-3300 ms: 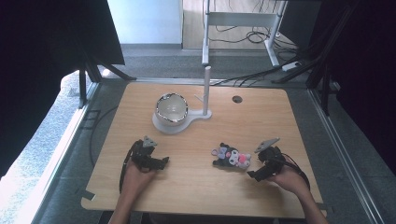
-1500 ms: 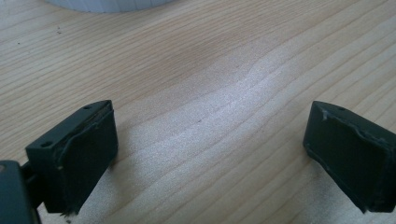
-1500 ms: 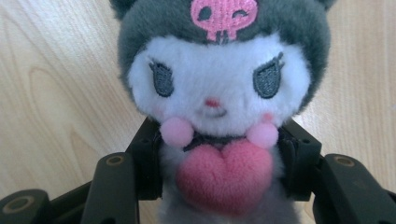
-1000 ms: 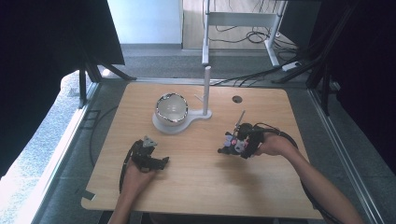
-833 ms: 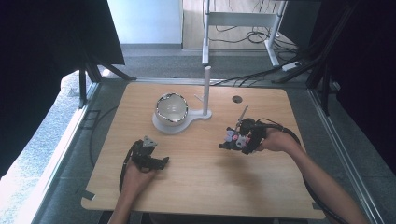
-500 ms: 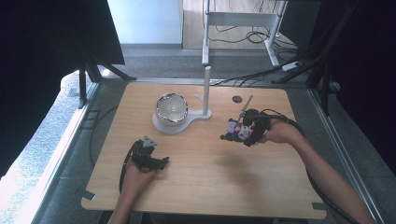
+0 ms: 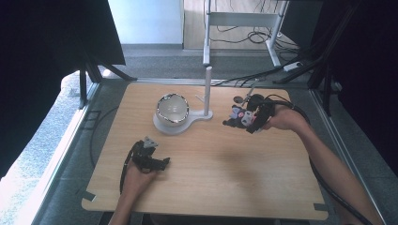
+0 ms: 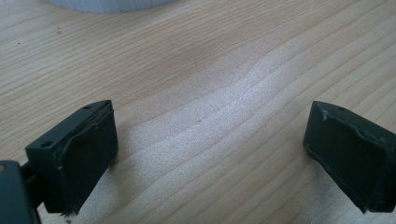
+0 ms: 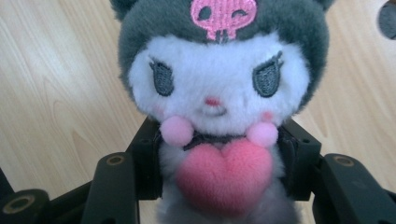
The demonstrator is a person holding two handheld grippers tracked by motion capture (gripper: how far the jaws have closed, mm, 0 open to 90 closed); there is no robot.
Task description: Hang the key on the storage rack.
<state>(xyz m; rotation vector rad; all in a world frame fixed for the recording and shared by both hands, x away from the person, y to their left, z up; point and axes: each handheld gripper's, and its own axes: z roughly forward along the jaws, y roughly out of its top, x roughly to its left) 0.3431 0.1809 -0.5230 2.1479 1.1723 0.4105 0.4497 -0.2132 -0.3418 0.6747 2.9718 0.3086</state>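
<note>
Looking down from the high view, a light wooden desk [image 7: 211, 178] carries a white stand [image 7: 206, 93] whose flat base holds a round bowl [image 7: 172, 108] with a dark patterned rim; an upright post rises just beside the bowl. At the near left, the person's left hand grips the left tool [image 7: 157, 161], which rests low on the desk, well apart from the bowl. At the right, the person's right arm reaches in from the lower corner and the right tool [image 7: 241, 118] holds a small plush toy [image 7: 236, 115] above the desk, near the stand's post and to its right. A small dark round spot [image 7: 238, 99] lies on the desk just behind the toy.

In the left gripper view, the left tool [image 8: 208, 154] has its two black jaws spread wide, with bare wood grain between them and nothing held. A pale curved edge of the stand's base [image 8: 112, 4] shows at the top.

In the right gripper view, the plush toy [image 9: 215, 93] faces the camera: a grey hood with a pink skull mark, a white face, two pink pom-poms and a pink heart at its chest. The right tool [image 9: 217, 182] is closed on the toy's body, one black jaw pressing each side just behind the heart. Wood shows behind it, with the dark spot [image 9: 387, 18] at the upper right corner.
</note>
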